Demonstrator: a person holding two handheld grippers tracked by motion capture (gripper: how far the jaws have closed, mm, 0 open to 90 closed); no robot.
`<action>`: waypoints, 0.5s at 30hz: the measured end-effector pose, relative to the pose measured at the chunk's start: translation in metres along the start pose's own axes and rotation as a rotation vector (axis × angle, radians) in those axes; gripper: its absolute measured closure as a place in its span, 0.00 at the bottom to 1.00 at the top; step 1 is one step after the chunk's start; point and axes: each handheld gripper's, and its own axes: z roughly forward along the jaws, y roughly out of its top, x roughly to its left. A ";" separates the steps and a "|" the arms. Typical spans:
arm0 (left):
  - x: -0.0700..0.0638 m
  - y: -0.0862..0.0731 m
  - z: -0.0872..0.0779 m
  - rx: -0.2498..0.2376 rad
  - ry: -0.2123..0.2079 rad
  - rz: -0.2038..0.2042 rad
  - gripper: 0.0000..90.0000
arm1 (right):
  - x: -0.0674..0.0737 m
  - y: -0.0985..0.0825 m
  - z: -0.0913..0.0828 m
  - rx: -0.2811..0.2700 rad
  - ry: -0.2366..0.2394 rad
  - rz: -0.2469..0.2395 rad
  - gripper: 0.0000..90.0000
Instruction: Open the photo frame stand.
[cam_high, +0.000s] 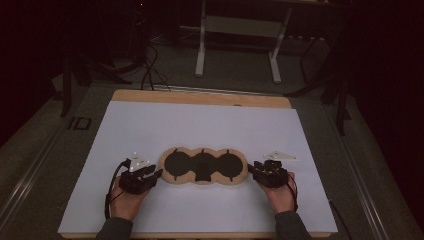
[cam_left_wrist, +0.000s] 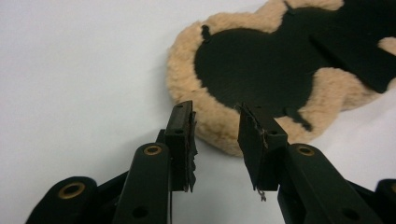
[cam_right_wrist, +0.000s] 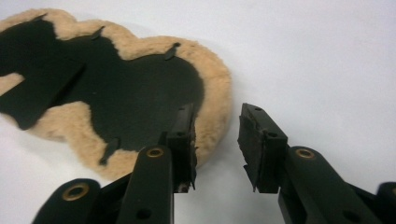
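Both grippers, left gripper (cam_high: 159, 173) and right gripper (cam_high: 251, 169), sit released at the ends of the fleece pad (cam_high: 203, 166), which lies flat on the white sheet (cam_high: 200, 125); laying it out looks finished.

I can read just one mark: "ID" (cam_high: 80, 123), on the floor left of my desk (cam_high: 200, 97). Nothing else bears legible writing.

Tan fleecy three-lobed pad (cam_high: 203, 166) with black centre, flat on the white sheet, lengthwise across the table.
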 end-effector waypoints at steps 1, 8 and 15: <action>-0.002 0.001 0.000 -0.006 -0.004 0.007 0.74 | 0.001 0.000 0.000 0.010 0.002 -0.011 0.70; -0.008 0.005 -0.003 -0.029 -0.036 0.022 0.72 | 0.001 -0.004 -0.007 0.047 0.057 -0.020 0.53; -0.015 0.008 -0.004 -0.025 -0.068 0.049 0.69 | -0.007 -0.014 -0.009 0.044 0.068 0.011 0.39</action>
